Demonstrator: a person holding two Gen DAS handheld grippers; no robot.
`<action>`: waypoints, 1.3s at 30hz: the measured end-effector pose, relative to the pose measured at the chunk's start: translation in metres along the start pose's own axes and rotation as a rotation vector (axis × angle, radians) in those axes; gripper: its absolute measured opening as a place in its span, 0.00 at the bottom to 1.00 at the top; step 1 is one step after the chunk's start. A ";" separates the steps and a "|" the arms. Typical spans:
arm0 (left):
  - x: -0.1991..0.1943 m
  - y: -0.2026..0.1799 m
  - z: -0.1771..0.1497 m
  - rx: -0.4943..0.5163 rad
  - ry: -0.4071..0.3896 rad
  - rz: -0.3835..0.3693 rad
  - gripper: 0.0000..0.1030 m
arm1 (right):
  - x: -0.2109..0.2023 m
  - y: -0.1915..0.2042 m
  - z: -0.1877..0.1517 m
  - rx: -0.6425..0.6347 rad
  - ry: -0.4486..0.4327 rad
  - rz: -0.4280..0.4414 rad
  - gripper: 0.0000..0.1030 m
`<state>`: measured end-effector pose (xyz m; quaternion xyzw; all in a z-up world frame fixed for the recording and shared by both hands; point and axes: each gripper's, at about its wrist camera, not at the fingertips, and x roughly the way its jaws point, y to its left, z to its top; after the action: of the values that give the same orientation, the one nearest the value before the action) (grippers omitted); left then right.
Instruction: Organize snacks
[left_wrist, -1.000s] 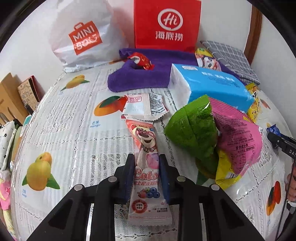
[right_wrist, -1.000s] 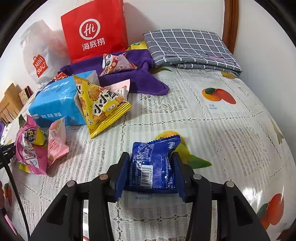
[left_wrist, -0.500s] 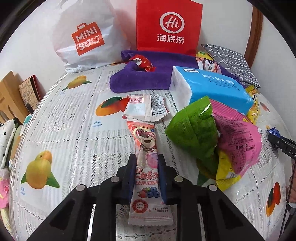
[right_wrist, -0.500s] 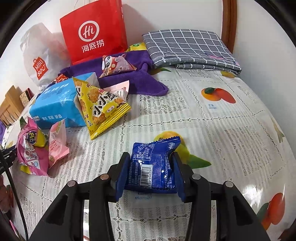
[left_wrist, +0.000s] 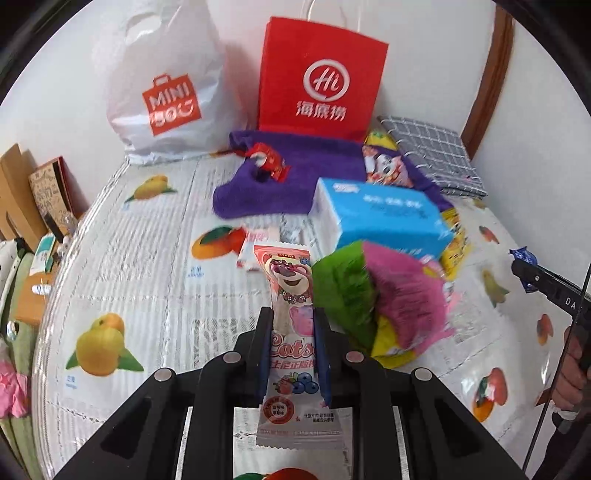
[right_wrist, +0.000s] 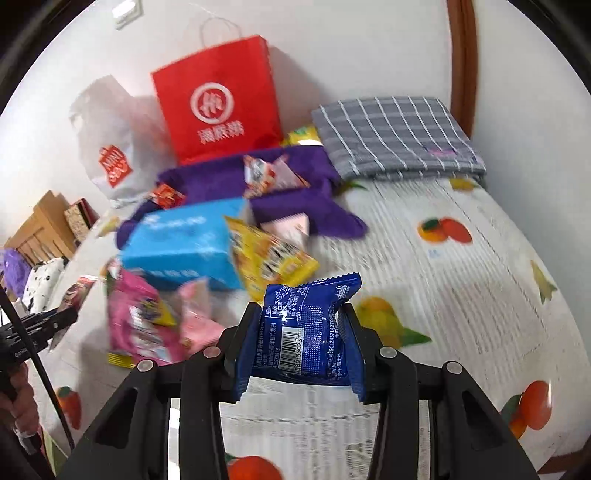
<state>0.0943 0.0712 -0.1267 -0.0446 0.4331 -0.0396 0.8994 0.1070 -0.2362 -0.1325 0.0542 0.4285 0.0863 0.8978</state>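
My left gripper (left_wrist: 291, 325) is shut on a long pink snack packet with a bear on it (left_wrist: 291, 295), raised off the fruit-print tablecloth (left_wrist: 147, 288). In the right wrist view my right gripper (right_wrist: 301, 314) is shut on a dark blue snack packet (right_wrist: 306, 328), also lifted above the cloth. The right gripper's tip with the blue packet (left_wrist: 521, 256) shows at the right edge of the left wrist view. A heap of green (left_wrist: 343, 291), pink (left_wrist: 406, 299) and yellow packets lies just right of the left gripper, beside a blue tissue pack (left_wrist: 376, 218).
A red paper bag (left_wrist: 321, 81) and a white plastic bag (left_wrist: 166, 96) stand at the back wall. A purple towel (left_wrist: 303, 173) carries a red packet (left_wrist: 267, 160) and a cartoon packet (left_wrist: 384, 166). A grey checked cloth (right_wrist: 395, 136) lies back right. Boxes stand off the left edge.
Both grippers have risen, lifting their packets off the cloth. The left jaws closed tighter on the bear packet; the right jaws narrowed slightly on the blue packet.
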 end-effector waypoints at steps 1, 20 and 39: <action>-0.002 -0.002 0.002 0.005 -0.003 0.001 0.19 | -0.002 0.005 0.003 -0.004 -0.004 0.013 0.41; -0.008 -0.043 0.026 0.044 -0.011 -0.053 0.20 | -0.017 0.047 0.053 -0.138 -0.024 0.128 0.41; -0.007 -0.040 0.080 0.042 -0.054 -0.040 0.20 | -0.012 0.070 0.085 -0.141 -0.065 0.126 0.41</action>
<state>0.1510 0.0358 -0.0667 -0.0355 0.4069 -0.0653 0.9105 0.1576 -0.1722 -0.0581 0.0207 0.3879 0.1708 0.9055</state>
